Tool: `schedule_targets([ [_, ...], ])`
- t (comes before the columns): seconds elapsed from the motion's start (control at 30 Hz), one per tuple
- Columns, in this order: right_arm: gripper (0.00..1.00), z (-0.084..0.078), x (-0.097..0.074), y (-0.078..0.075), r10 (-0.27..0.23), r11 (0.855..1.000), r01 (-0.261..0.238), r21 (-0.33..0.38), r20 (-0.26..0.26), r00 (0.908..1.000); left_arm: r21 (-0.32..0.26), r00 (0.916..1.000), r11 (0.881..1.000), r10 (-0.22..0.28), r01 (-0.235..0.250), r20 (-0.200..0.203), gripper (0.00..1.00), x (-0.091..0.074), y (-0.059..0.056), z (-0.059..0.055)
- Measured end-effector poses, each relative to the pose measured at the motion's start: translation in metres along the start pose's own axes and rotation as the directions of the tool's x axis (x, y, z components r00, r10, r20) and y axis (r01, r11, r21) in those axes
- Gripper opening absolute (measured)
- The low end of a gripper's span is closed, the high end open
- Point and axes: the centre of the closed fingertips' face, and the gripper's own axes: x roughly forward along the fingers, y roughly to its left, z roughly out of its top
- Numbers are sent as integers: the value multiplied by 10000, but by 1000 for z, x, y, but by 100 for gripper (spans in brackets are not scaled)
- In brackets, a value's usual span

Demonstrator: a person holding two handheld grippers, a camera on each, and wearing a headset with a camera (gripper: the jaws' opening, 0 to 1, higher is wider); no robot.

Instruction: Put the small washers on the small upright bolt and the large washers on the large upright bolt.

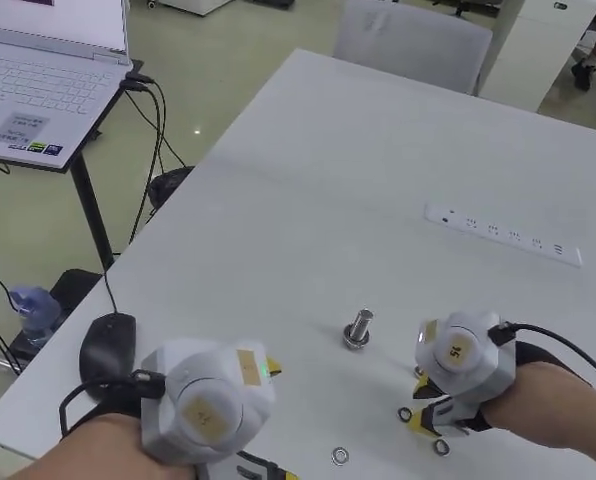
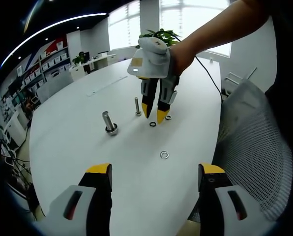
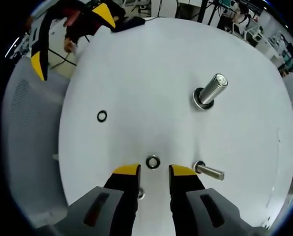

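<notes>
In the head view, the steel large bolt (image 1: 357, 330) stands on the white office worktop (image 1: 378, 180) at 10 o'clock of the right gripper (image 1: 430, 420). In the left gripper view, the left gripper (image 2: 155, 168) has its fingers spread and empty, with a loose washer (image 2: 164, 155) at 12 o'clock. In the right gripper view, the fingers are slightly parted and grip nothing; a small washer (image 3: 153, 162) lies flat at 12 o'clock, just off their tips.

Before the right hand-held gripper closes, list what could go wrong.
The right hand-held gripper straddles a flat washer; pinching may flick it away. The small bolt stands close beside one jaw and could be knocked over. A loose washer lies toward the table edge and could be swept off.
</notes>
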Motion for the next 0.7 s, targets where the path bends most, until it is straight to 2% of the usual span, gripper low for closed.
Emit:
schedule_targets([
  [0.33, 25, -2, 8, 6, 111, 9999, -111, -16, -85, 9999, -53, 10000, 10000, 0, 0, -18, 69, 1, 0, -1],
  [0.7, 20, 0, 8, 1, -71, 10000, 71, 21, -145, 9999, -77, 10000, 10000, 48, -48, -31, 69, 2, 1, -1],
])
